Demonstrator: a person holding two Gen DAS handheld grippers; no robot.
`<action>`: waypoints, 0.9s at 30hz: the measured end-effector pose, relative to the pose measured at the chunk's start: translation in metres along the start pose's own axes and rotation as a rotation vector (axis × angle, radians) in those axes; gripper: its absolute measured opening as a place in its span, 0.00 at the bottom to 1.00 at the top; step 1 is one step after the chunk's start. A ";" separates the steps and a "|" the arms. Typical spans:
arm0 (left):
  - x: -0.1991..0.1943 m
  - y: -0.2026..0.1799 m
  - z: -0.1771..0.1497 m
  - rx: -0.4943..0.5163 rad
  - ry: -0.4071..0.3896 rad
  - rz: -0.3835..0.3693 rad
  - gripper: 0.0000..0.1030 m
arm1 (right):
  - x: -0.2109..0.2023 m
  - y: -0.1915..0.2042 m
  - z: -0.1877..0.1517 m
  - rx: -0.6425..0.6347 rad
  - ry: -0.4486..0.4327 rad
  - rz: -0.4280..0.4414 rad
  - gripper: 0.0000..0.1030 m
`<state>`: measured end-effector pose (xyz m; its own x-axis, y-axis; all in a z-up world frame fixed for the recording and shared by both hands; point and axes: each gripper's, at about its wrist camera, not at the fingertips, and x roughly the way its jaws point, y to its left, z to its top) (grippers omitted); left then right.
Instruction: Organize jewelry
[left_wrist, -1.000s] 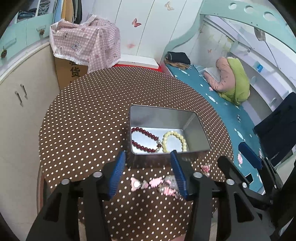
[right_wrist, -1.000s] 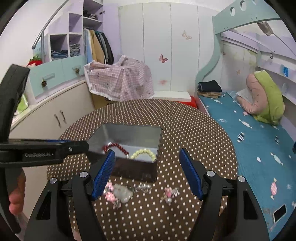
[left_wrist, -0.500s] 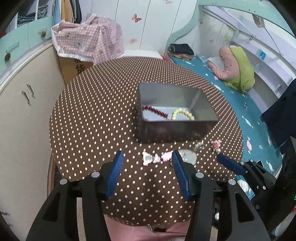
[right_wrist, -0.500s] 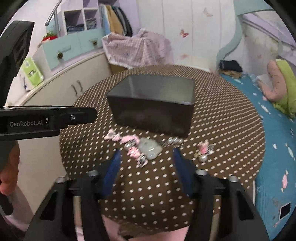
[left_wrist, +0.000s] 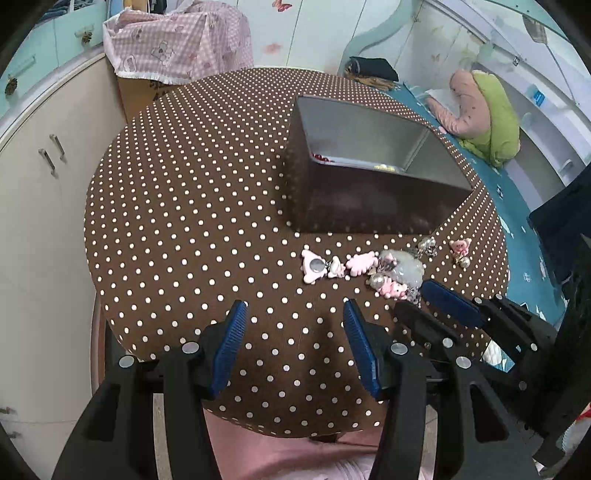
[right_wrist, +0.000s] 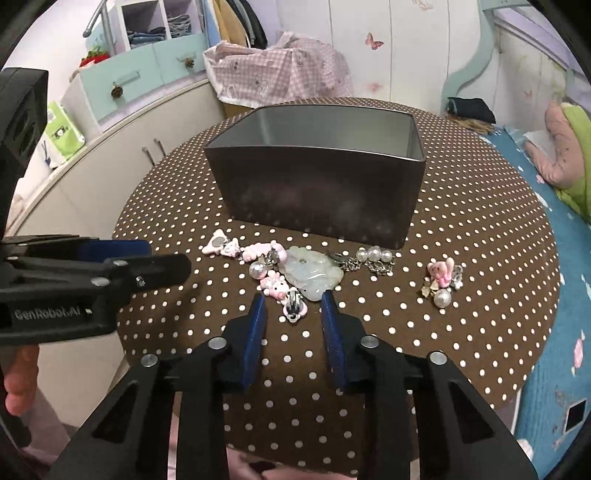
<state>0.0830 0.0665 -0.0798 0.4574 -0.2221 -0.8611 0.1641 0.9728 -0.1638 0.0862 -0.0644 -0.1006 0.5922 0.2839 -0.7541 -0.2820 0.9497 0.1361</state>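
A grey metal tin (left_wrist: 373, 177) (right_wrist: 317, 184) stands on the round polka-dot table (left_wrist: 192, 206); beads show on its floor in the left wrist view. Loose jewelry lies in front of it: pink charms (right_wrist: 229, 247), a pale jade pendant (right_wrist: 312, 273) (left_wrist: 406, 267), a pearl chain (right_wrist: 373, 256), a pink clip (right_wrist: 295, 304) and a pink bear with a pearl (right_wrist: 441, 278) (left_wrist: 460, 249). My right gripper (right_wrist: 293, 301) is open, low over the table, with the pink clip between its fingertips. My left gripper (left_wrist: 293, 312) is open and empty, short of the charms.
A cabinet (left_wrist: 40, 158) stands left of the table. A box under a pink checked cloth (left_wrist: 177, 40) is behind it. A bed with a teal cover (right_wrist: 569, 206) lies to the right. The table edge is just below both grippers.
Both grippers have drawn back from the tin and dropped lower toward the table's near edge. The right gripper's jaws have narrowed and now flank the pink clip.
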 end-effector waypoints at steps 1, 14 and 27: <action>0.001 0.001 -0.002 0.000 0.003 -0.001 0.51 | 0.000 0.000 0.000 -0.001 -0.002 0.005 0.27; 0.016 0.000 0.006 -0.029 0.023 -0.013 0.51 | -0.013 -0.008 0.002 0.015 -0.057 -0.009 0.13; 0.031 -0.016 0.029 0.004 -0.002 0.029 0.59 | -0.050 -0.044 0.022 0.090 -0.167 -0.081 0.13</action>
<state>0.1201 0.0422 -0.0894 0.4634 -0.1944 -0.8646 0.1543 0.9784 -0.1373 0.0855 -0.1172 -0.0544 0.7292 0.2167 -0.6491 -0.1641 0.9762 0.1415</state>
